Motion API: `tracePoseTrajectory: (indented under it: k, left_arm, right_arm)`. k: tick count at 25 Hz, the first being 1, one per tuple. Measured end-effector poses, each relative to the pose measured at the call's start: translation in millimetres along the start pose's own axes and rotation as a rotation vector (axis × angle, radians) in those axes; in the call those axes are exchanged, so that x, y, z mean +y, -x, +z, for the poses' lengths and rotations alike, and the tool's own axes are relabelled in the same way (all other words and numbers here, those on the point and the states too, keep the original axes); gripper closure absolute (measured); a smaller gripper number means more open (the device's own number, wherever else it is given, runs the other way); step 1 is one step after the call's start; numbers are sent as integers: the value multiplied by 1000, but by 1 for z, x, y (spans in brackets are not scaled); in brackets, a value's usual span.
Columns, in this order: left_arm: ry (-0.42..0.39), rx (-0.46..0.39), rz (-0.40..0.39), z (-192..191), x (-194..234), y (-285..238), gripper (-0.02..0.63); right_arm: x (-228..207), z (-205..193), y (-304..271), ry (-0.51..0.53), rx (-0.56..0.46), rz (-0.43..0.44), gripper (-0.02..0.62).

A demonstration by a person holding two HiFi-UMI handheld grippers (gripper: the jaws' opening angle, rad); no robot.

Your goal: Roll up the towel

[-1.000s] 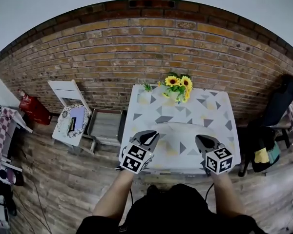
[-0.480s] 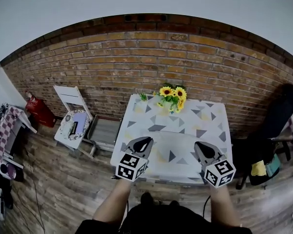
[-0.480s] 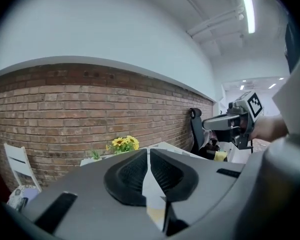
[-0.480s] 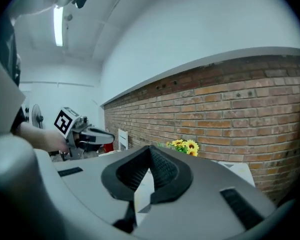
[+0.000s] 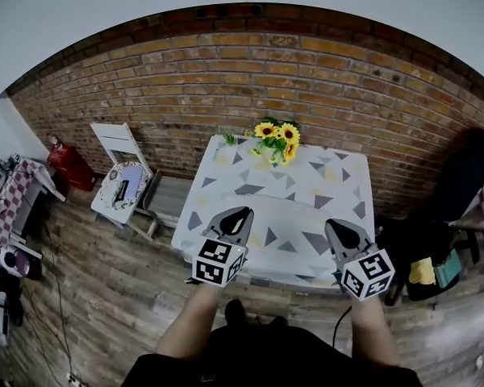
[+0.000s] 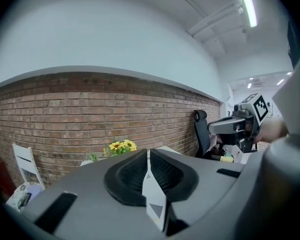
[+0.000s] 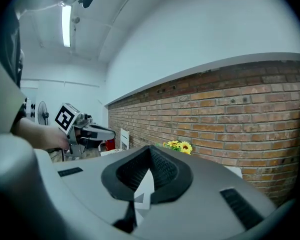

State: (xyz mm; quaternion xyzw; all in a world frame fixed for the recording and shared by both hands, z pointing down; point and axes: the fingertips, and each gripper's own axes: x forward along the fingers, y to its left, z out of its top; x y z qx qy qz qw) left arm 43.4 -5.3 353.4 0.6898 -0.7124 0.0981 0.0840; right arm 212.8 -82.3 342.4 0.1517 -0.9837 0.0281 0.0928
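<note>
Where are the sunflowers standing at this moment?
In the head view the sunflowers stand at the far edge of the table, about at its middle, right in front of the brick wall.

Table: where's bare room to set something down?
Bare: the table strip between the sunflowers and the towel, out to the far right corner. Crowded: the far edge's middle, taken by the sunflowers, and the near half, covered by the towel.
</note>
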Motion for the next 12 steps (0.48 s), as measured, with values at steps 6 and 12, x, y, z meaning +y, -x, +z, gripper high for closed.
tracePoseTrajectory:
  k: [6,12]
  left_arm:
    - [15,0,37,1,-5,11,572]
    - [27,1,54,-2,-8,21,572]
  right_arm:
    - [2,1,6,13,-12,34,580]
    - [4,-3,13,-7,-18,41,580]
